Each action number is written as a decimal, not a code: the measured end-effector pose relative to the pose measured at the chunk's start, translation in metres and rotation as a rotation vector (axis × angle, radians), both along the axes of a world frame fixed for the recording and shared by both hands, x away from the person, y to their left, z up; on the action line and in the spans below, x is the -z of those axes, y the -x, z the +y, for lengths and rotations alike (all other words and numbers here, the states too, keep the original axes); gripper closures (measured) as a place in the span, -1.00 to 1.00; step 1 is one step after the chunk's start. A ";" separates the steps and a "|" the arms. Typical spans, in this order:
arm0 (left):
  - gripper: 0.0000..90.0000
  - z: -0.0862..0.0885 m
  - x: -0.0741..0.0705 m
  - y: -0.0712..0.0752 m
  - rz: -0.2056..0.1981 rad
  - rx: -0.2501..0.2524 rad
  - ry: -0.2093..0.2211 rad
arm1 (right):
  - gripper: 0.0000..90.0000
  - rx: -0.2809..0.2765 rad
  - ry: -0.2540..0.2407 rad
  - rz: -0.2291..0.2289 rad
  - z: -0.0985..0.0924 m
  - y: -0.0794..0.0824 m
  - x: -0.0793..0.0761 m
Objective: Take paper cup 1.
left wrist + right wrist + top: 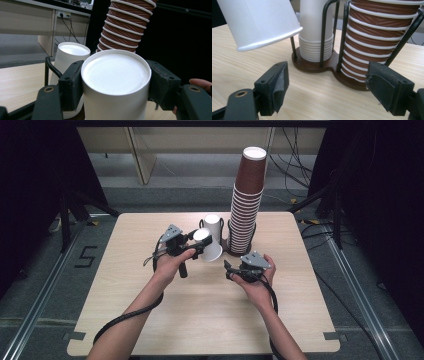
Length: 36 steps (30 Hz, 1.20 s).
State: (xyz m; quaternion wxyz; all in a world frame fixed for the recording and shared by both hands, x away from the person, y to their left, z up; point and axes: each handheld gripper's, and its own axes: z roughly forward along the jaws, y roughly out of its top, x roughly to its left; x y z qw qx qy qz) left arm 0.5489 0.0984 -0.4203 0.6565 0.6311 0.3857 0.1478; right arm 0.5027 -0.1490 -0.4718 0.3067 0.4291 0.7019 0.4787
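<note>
Left gripper view first: the left gripper (116, 82) is clenched on a white cup (116, 82), a black pad pressed flat on each side wall, the cup upside down with its closed base facing the camera. From above, that cup (207, 245) hangs tilted just off the table (200, 320), its long axis leaning, close in front of the white stack (212, 227) in the wire holder (227, 227). The tall brown stack (246, 200) stands in the neighbouring ring. The right gripper (229, 269) waits released, jaws apart with nothing between them, pointing toward the holder's base. I'd judge the left hand the nearer one, and the cup's open rim has to line up over the white stack.
</note>
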 end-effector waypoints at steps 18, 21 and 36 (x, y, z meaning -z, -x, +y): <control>-0.24 0.002 0.010 -0.003 0.050 -0.023 0.131 | -0.57 -0.003 -0.006 -0.001 0.001 0.001 -0.001; -0.23 0.002 0.013 -0.003 0.062 -0.024 0.145 | -0.67 -0.053 0.012 0.000 0.003 0.002 -0.003; -0.24 -0.010 0.019 -0.002 0.065 -0.006 0.112 | -0.86 -0.247 0.140 -0.058 0.029 -0.001 -0.033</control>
